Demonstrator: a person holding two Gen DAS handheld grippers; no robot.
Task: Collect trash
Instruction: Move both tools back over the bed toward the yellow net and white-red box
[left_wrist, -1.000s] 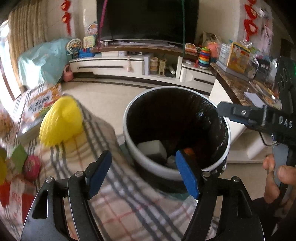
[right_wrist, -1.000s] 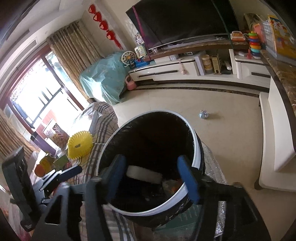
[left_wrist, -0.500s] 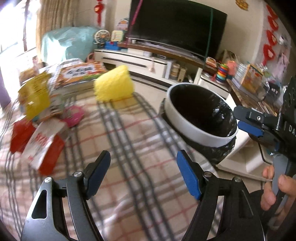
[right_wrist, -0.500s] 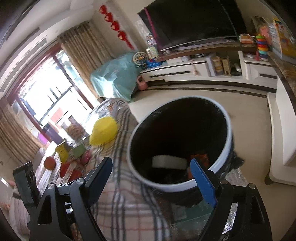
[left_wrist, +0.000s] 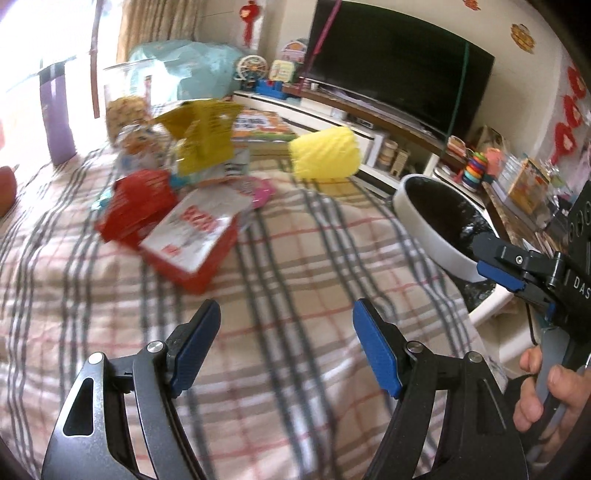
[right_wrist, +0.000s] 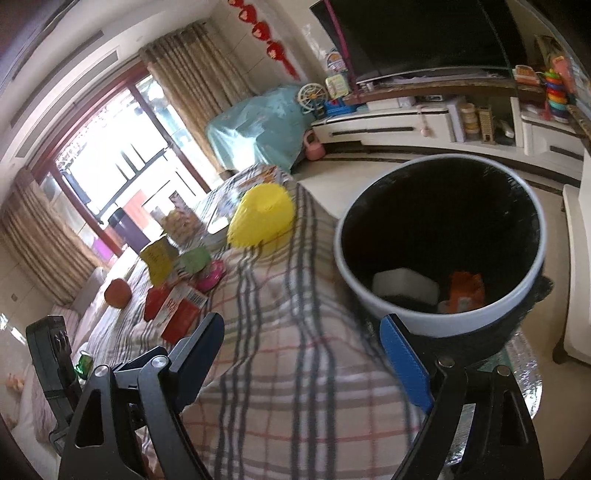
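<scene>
1. Both views have swung away from the trash bin (right_wrist: 439, 251) toward the litter. A second ago each gripper looked straight down into the bin; now the left gripper (left_wrist: 286, 343) hangs over the plaid cloth (left_wrist: 295, 258), with the bin off to its right and beyond it.
2. The left gripper stands wide with nothing between its pads. The right gripper (right_wrist: 301, 354) has just been opening its jaws; they are wide and bare as well, and the bin sits just ahead on its right.
3. I judge a drop has finished: the bin holds a white block (right_wrist: 404, 282) and an orange wrapper (right_wrist: 465, 291), and both grippers are free for the next pickup.
4. What remains lies ahead and left of the left gripper: a red and white packet (left_wrist: 192, 240), a red box (left_wrist: 140, 203), a yellow bag (left_wrist: 207, 136) and a pink wrapper (left_wrist: 258, 188), close together. The packet is nearest.
5. The cloth is soft and rumpled, so flat wrappers may need pinching at an edge.
6. A yellow ribbed bowl (left_wrist: 325, 153) rests upturned farther off. Beyond are a dark television (left_wrist: 399, 62), a white cabinet, toys, curtains and a bright window.
</scene>
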